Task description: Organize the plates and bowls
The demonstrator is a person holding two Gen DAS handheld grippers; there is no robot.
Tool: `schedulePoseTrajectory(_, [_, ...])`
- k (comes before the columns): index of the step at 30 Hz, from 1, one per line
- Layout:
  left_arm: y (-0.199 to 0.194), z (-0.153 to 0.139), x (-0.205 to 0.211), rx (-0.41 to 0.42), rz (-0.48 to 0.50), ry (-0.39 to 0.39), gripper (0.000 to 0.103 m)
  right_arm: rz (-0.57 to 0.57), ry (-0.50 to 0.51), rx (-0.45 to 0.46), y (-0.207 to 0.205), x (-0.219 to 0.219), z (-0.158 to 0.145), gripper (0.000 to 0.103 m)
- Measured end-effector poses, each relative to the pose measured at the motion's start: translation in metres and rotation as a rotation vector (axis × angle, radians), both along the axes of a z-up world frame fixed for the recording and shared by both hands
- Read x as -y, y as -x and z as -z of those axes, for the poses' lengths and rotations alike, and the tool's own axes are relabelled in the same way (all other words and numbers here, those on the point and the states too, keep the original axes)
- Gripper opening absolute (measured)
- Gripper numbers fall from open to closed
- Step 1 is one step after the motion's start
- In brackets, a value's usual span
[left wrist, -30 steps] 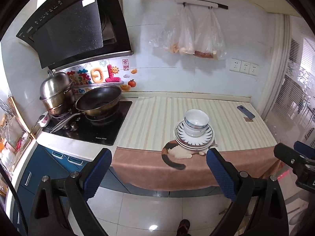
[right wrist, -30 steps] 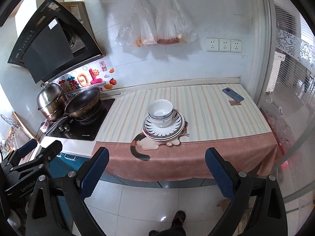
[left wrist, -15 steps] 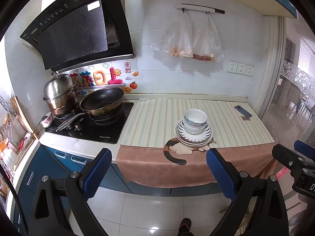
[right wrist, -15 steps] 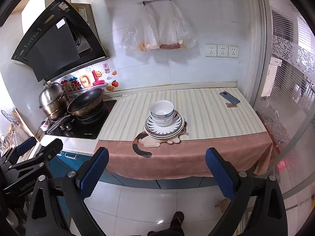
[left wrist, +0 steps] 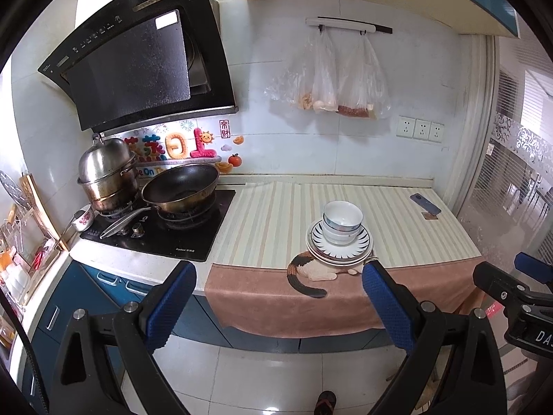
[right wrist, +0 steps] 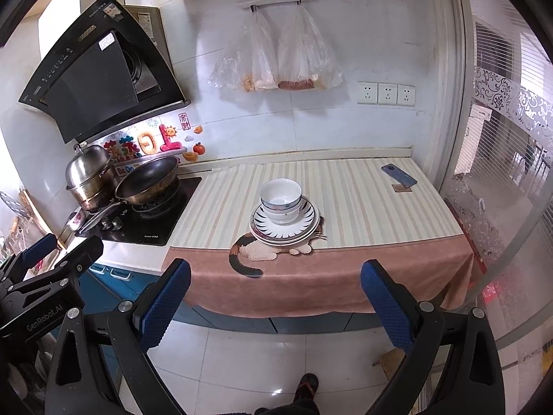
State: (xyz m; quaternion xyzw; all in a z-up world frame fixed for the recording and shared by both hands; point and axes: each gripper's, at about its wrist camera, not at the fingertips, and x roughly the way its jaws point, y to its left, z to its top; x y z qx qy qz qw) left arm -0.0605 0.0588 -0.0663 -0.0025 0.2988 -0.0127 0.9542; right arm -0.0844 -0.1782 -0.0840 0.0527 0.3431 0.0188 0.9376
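Bowls (right wrist: 280, 200) nested on plate stack (right wrist: 285, 229); exact counts unclear.

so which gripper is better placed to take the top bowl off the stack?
Marginally the right. In the right wrist view the top bowl sits between the open fingers of the right gripper; in the left wrist view it lies towards the right finger of the left gripper. Both hang off the counter.

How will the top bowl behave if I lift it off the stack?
The top bowl looks like glazed ceramic, so probably rigid, fragile and a bit slippery. It sits nested in another bowl on the plates, so it should lift straight out. Both grippers, left and right, are open and away from the counter.
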Motion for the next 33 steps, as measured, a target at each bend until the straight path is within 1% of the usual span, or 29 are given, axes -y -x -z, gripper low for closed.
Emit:
schedulePoseTrajectory(11, [-0.0016, -0.0003, -0.0046, -0.004, 0.007, 0.009, 0.099, 0.003, 0.011, 0.004, -0.0028, 0.0018, -0.0027, 0.101])
schedulePoseTrajectory(21, [0.0003, 0.0012, -0.0065, -0.013, 0.006, 0.013, 0.099, 0.006, 0.041, 0.017, -0.0071, 0.0013, -0.0039, 0.101])
schedulePoseTrajectory(33, [-0.0009, 0.0002, -0.0074, -0.005, 0.017, 0.015, 0.099, 0.016, 0.040, 0.018, -0.0072, 0.0016, -0.0020, 0.101])
